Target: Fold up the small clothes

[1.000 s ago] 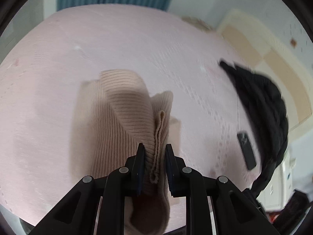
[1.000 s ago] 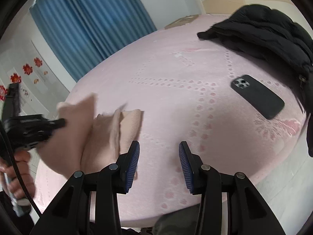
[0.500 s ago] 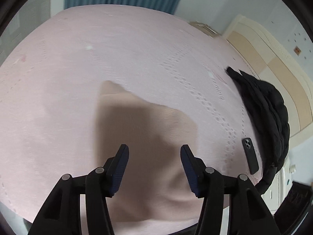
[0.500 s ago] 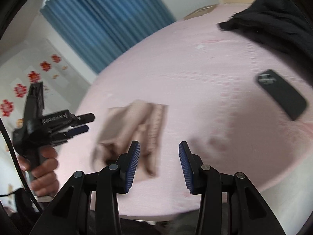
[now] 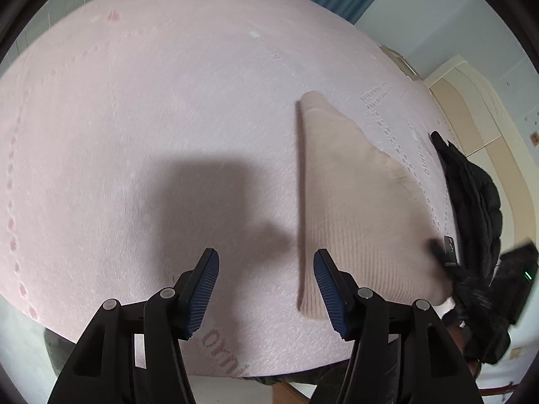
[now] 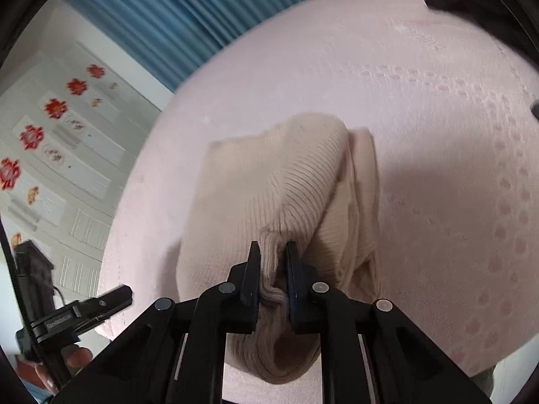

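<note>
Now the left gripper (image 5: 266,262) hangs over the pink bed (image 5: 151,101). Its fingers stand apart, a bit wider than a moment ago, and nothing is between them. Its shadow (image 5: 209,198) lies on the sheet. Just to the right lies the beige knit top (image 5: 353,208), partly folded and lifted at its near edge. The right gripper (image 6: 273,262) has just squeezed shut on a bunched fold of that top. Farther right, a black jacket (image 5: 478,195) sits at the edge of the bed.
</note>
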A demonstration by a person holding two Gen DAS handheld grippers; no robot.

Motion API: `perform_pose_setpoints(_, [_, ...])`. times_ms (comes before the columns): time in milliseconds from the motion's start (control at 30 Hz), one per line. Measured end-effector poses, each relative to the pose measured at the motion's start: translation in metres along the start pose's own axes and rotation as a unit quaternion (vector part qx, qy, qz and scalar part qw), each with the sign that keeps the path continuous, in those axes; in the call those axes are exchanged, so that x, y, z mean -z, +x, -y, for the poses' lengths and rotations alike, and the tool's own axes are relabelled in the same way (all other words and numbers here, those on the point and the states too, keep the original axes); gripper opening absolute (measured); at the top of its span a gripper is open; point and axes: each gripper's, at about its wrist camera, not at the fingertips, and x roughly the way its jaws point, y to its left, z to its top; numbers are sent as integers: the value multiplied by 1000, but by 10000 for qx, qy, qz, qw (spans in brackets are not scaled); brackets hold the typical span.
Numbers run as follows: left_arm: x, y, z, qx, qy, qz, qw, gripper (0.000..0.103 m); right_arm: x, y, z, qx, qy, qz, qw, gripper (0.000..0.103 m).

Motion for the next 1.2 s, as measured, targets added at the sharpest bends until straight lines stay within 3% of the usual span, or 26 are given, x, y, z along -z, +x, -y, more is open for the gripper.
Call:
perform_pose_setpoints(33, [1, 2, -3, 47, -1, -14, 10000, 56, 1, -20, -1, -532, -140, 320, 9980, 10])
perform_pose_setpoints(100, [4, 7, -7, 123, 20, -33, 9999, 57, 6, -36, 5, -688, -147, 535, 9961, 10])
perform_pose_setpoints(167, [6, 15, -9, 267, 21, -104, 9996, 57, 12, -30, 18, -88, -85, 363, 9993, 10])
perform_pose_setpoints(267, [7, 25, -7, 402, 9, -231, 9989, 57, 23, 7, 51, 563, 261, -316, 9976, 12])
perform_pose_setpoints(333, [8, 26, -3, 465, 83, -246, 9986, 57, 24, 10, 57, 538, 490, -414, 9965, 19])
perform_pose_setpoints(400, [8, 25, 1, 490, 256, -186, 9983, 58, 23, 3, 53, 511, 547, -293, 9968, 45])
perform_pose_setpoints(533, [3, 30, 7, 484, 415, -216, 9977, 59, 5, 1, 47, 559, 380, -109, 9977, 54])
perform_pose_setpoints(667, [-2, 26, 5, 624, 415, -131, 9971, 59, -12, 34, 56, 349, 761, -418, 9956, 56])
perform_pose_setpoints(800, [-8, 26, 4, 719, 445, -59, 9964, 59, -18, 75, 69, 238, 942, -760, 9924, 74])
perform_pose_setpoints(900, [-15, 31, 4, 713, 422, -64, 9965, 59, -23, 89, 72, 76, 908, -815, 9925, 78])
perform_pose_setpoints(1000, [-19, 34, 0, 738, 343, -55, 9967, 59, -28, 103, 67, 138, 752, -895, 9930, 77])
perform_pose_setpoints(1100, [-22, 35, -2, 795, 227, -49, 9966, 59, -36, 114, 63, -15, 849, -1118, 9901, 49])
perform_pose_setpoints(1200, [-21, 30, -4, 839, 195, 31, 9963, 59, -43, 105, 59, -118, 858, -1142, 9897, 38])
